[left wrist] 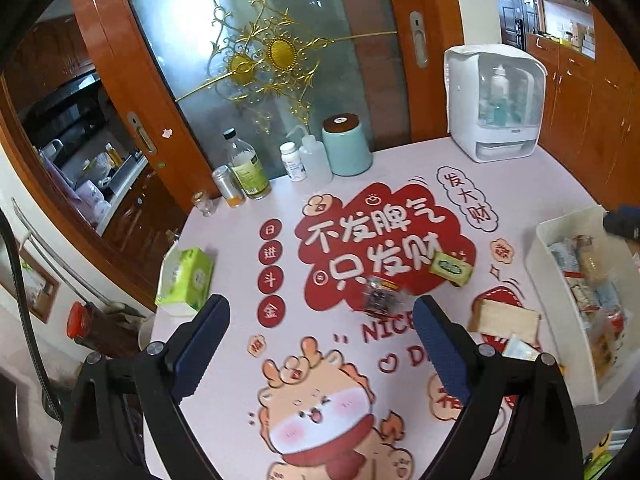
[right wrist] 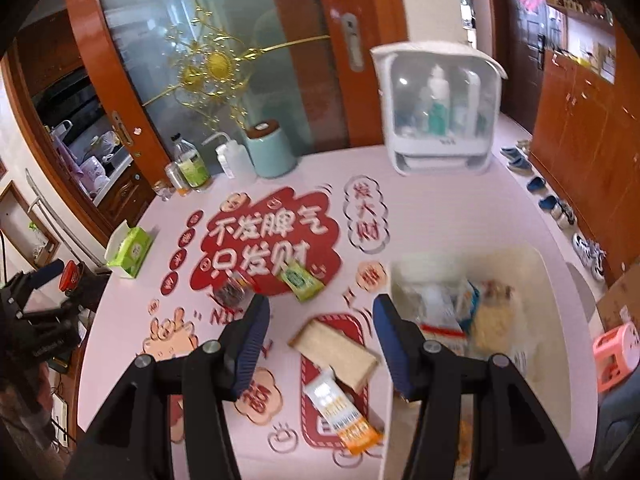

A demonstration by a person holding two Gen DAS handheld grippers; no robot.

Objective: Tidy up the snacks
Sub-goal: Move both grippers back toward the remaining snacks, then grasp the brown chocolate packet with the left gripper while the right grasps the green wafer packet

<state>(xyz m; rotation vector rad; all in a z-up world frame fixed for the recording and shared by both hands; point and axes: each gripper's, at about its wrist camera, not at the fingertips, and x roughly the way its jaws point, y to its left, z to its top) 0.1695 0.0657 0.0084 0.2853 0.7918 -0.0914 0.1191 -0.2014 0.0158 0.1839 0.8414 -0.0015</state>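
Snacks lie on our pink table (left wrist: 400,168) and in a white bin (left wrist: 560,240). We use the big red sign (left wrist: 384,248) printed on the table as our landmark.

A green snack pack (left wrist: 451,269) sits on the right edge of the red sign. It has a darker green label on top. A small clear pack (left wrist: 380,295) with dark bits inside rests on the near edge of the sign. A tan flat pack (right wrist: 335,350) lies nearer to us than the sign, a bit to the right. An orange and white bar (right wrist: 340,412) lies just beside the tan pack, closer to us again. The white bin stands to the right of the sign, well apart from it, with many packs inside.

The clear pack is blurry, so we cannot read it. The bin is blurry in the right view, and its packs are hard to tell apart. In the left view our finger (left wrist: 440,352) hides part of the tan pack.

The green pack's long side runs slanted, left to right. The bar points away from us, tipped a little left.

Our left gripper (left wrist: 320,356) has its jaws wide apart and holds nothing. Our right gripper (right wrist: 320,348) has its jaws partly apart and holds nothing too.
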